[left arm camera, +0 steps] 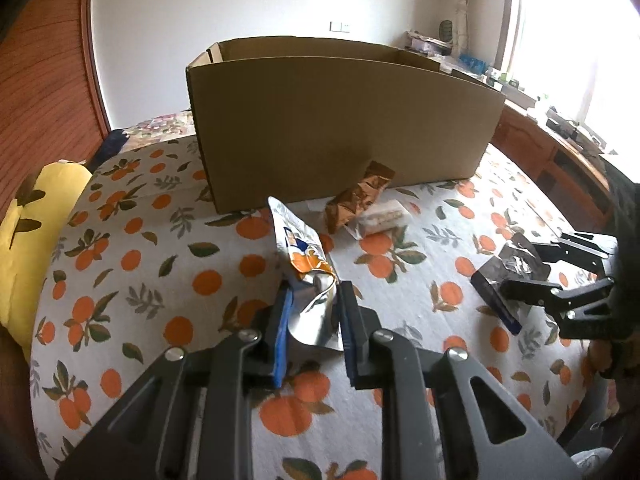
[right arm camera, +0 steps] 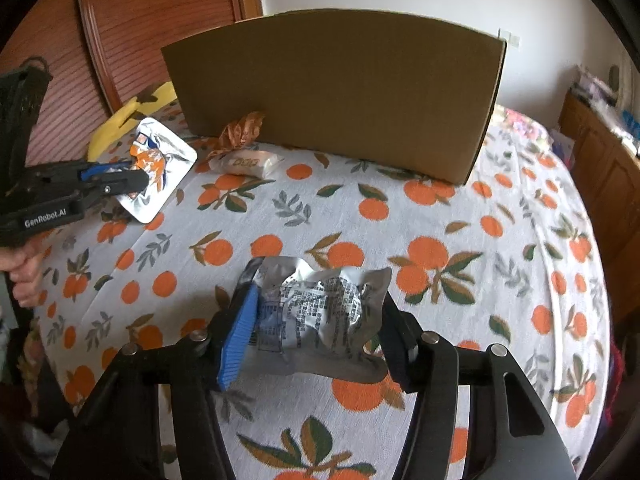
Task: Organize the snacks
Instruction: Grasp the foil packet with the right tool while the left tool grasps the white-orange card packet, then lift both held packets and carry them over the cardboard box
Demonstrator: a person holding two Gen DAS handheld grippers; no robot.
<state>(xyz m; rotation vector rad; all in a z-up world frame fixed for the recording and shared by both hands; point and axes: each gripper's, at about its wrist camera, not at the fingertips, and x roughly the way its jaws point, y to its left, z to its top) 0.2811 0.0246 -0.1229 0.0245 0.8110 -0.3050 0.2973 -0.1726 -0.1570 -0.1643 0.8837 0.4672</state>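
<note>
My left gripper [left arm camera: 314, 304] is shut on a silver pouch with orange and blue print [left arm camera: 300, 248], crumpling its lower end. The right wrist view shows that pouch [right arm camera: 160, 152] held off the cloth by the left gripper [right arm camera: 134, 176]. My right gripper [right arm camera: 316, 332] is shut on a wrinkled silver packet with black print [right arm camera: 320, 308] that lies on the cloth, both pads touching its sides. From the left wrist, the right gripper [left arm camera: 528, 270] and its packet [left arm camera: 516, 256] are at the right. An open cardboard box [left arm camera: 340, 120] [right arm camera: 332, 92] stands behind.
A brown packet [left arm camera: 356, 196] [right arm camera: 240, 132] leans on the box front, with a pale wrapped snack [left arm camera: 380, 216] [right arm camera: 244, 164] beside it. Orange-print cloth [right arm camera: 400, 220] covers the surface. A yellow cushion [left arm camera: 28, 232] lies left; a wooden cabinet [left arm camera: 560, 160] stands right. A hand [right arm camera: 24, 276] holds the left gripper.
</note>
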